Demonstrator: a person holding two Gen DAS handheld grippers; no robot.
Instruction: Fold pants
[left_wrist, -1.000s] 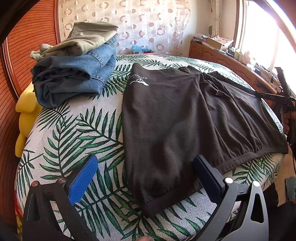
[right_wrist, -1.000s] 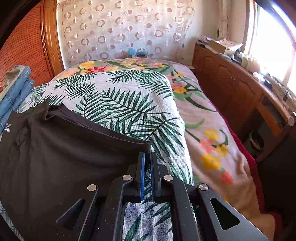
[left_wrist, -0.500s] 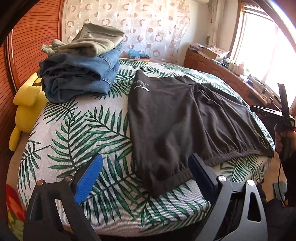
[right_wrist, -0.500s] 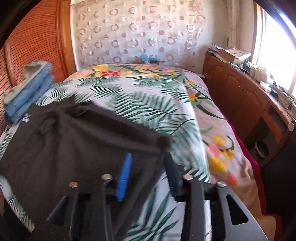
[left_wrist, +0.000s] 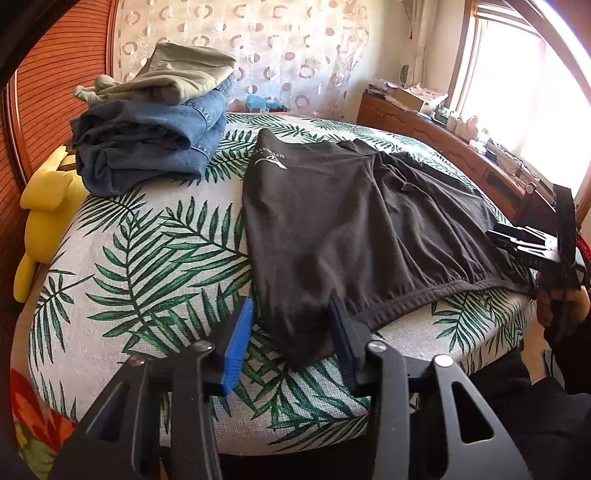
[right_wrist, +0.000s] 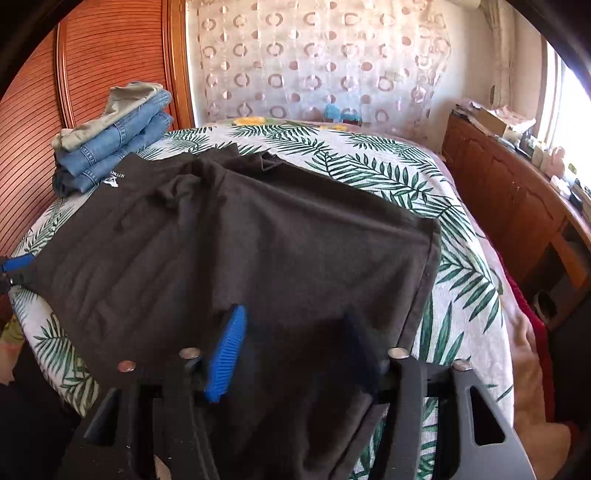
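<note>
Black pants (left_wrist: 351, 221) with a small white logo lie spread flat on the palm-leaf bed cover (left_wrist: 155, 258). My left gripper (left_wrist: 291, 343) is at the bed's near edge. Its jaws are closing, with the pants' near hem corner between the pads, and a gap still shows on each side of the cloth. My right gripper (right_wrist: 295, 354) hovers over the pants (right_wrist: 258, 251) near their right edge. Its jaws are opening, black cloth lies below and between the pads, and nothing is gripped. The left wrist view also shows the right gripper (left_wrist: 535, 251) at the far right.
A stack of folded jeans and khaki pants (left_wrist: 147, 147) sits at the back left of the bed. A yellow plush toy (left_wrist: 48, 221) hangs at the left edge. A wooden dresser (right_wrist: 517, 192) with clutter lines the right wall. A red blanket (right_wrist: 524, 302) drapes the bed's right side.
The left jaws have narrowed from wide to close around the pants' near corner. The right gripper went from shut to open and moved left, from the pants' edge to over the cloth.
</note>
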